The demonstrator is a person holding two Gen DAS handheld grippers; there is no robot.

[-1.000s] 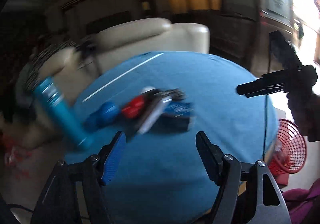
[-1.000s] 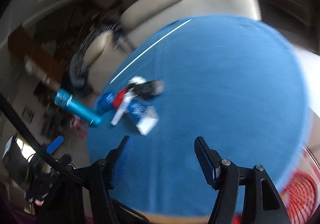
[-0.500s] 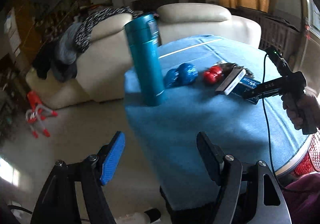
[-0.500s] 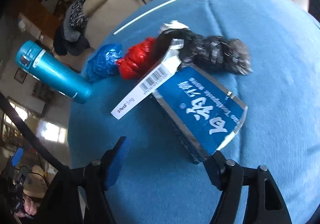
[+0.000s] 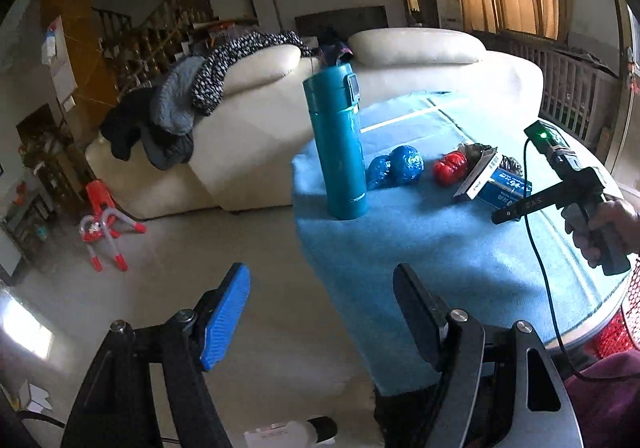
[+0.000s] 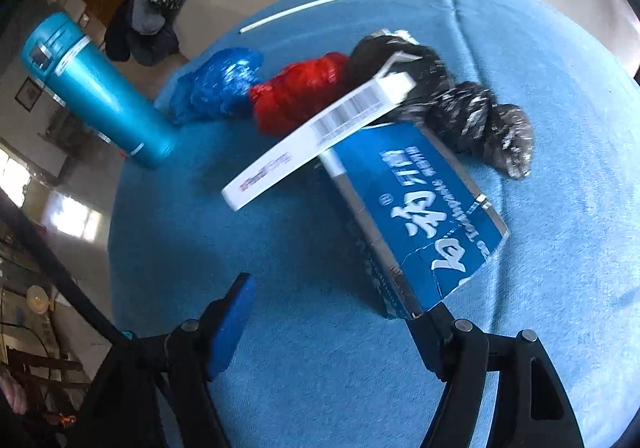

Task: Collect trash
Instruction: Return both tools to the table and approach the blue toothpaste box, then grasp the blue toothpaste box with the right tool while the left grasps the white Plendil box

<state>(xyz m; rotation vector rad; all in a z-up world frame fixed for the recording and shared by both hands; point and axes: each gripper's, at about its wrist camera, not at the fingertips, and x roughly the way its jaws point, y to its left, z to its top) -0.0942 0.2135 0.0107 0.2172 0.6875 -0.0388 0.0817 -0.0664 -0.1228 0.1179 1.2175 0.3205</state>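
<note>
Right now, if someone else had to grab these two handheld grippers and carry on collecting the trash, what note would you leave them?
Left gripper: open, empty, out past the table edge over the floor.
Right gripper: open, empty, low over the blue toothpaste box; one finger sits at the box's near corner, no grip.
Trash, all on the blue tablecloth: a white box leaning across the toothpaste box, then a blue wad, a red wad and a black wad behind.
The teal flask stands at the table edge.
A red mesh basket sits beside the table.
Done: nothing collected that I can see. Left: every piece.
</note>
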